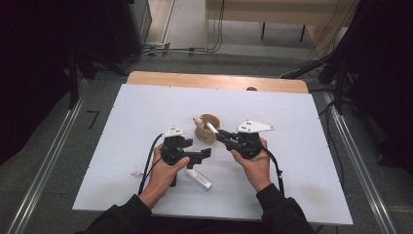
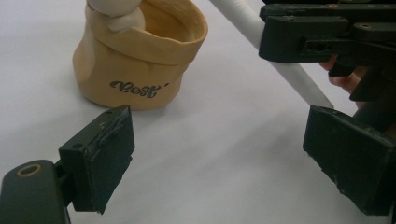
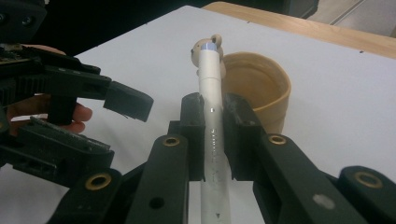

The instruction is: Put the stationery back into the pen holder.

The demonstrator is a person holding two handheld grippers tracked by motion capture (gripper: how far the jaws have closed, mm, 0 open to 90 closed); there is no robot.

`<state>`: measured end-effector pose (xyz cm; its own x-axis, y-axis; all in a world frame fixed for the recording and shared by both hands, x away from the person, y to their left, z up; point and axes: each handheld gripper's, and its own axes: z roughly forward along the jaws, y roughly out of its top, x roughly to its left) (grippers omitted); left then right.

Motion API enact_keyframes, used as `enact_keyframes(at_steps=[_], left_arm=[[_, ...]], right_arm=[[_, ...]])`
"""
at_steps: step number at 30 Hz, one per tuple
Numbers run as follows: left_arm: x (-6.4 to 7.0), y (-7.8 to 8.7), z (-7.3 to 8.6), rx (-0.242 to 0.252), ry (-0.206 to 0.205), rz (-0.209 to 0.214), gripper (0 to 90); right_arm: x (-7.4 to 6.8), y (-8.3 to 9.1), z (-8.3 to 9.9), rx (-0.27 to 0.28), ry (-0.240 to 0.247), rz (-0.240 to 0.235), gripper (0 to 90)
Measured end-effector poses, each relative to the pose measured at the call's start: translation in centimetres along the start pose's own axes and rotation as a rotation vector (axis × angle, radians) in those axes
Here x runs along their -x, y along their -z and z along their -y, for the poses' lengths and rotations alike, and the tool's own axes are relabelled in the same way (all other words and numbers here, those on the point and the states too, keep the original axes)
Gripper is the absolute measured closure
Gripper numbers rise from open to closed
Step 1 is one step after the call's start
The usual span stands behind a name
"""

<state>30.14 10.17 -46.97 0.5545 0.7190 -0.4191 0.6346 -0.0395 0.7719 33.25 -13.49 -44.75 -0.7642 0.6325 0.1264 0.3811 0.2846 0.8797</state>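
Observation:
A tan fabric pouch printed "Best" stands at the middle of the white table top, with a small pale bear-shaped figure at its rim. My right gripper is shut on a white pen-like tube, whose tip points at the pouch's left rim, close to the figure. My left gripper hangs open just in front of the pouch, nothing between its pads. The tube crosses to the right of the pouch in the left gripper view.
A short white tube lies on the white table top under the left hand. A small pale scrap lies near the left forearm. The wooden table edge runs along the back, with metal rails on the floor at both sides.

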Motion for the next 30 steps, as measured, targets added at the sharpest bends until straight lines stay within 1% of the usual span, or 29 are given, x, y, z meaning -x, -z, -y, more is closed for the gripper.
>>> enact_keyframes(at_steps=[1,5,7,8,10,12,13,15,22,27,30], left_arm=[[0.1,-0.1,0.0,0.004,0.001,0.003,11.0],[0.5,-0.3,-0.1,0.011,-0.002,0.017,11.9],[0.7,-0.5,-0.2,0.013,-0.002,0.029,16.8],[0.8,-0.5,-0.2,0.014,-0.005,0.035,16.8],[0.9,-0.7,-0.2,0.020,0.001,0.049,21.3],[0.9,-0.9,-0.2,0.021,0.014,0.058,22.1],[0.9,-1.0,-0.2,0.022,0.022,0.065,24.9],[0.8,-1.1,-0.2,0.027,0.034,0.075,25.7],[0.8,-1.6,-0.2,0.024,0.050,0.106,32.9],[0.6,-1.7,-0.3,0.023,0.069,0.140,42.8],[0.5,-1.8,-0.3,0.021,0.077,0.155,47.1]], right_arm=[[-0.1,-0.1,0.0,0.000,0.007,0.001,77.2],[-0.4,-0.4,-0.2,0.002,0.009,-0.006,77.2],[-0.6,-0.6,-0.3,0.010,0.011,-0.014,77.2],[-0.6,-0.6,-0.3,0.010,0.011,-0.014,77.2],[-0.8,-0.7,-0.4,0.019,0.007,-0.024,77.2],[-0.9,-0.8,-0.4,0.019,0.007,-0.026,77.2],[-1.0,-0.9,-0.5,0.027,0.001,-0.032,77.2],[-1.0,-0.9,-0.5,0.028,-0.002,-0.036,77.2],[-1.2,-1.1,-0.5,0.033,-0.015,-0.049,77.2],[-1.3,-1.4,-0.4,0.035,-0.029,-0.064,77.2],[-1.4,-1.6,-0.3,0.037,-0.038,-0.073,77.2]])
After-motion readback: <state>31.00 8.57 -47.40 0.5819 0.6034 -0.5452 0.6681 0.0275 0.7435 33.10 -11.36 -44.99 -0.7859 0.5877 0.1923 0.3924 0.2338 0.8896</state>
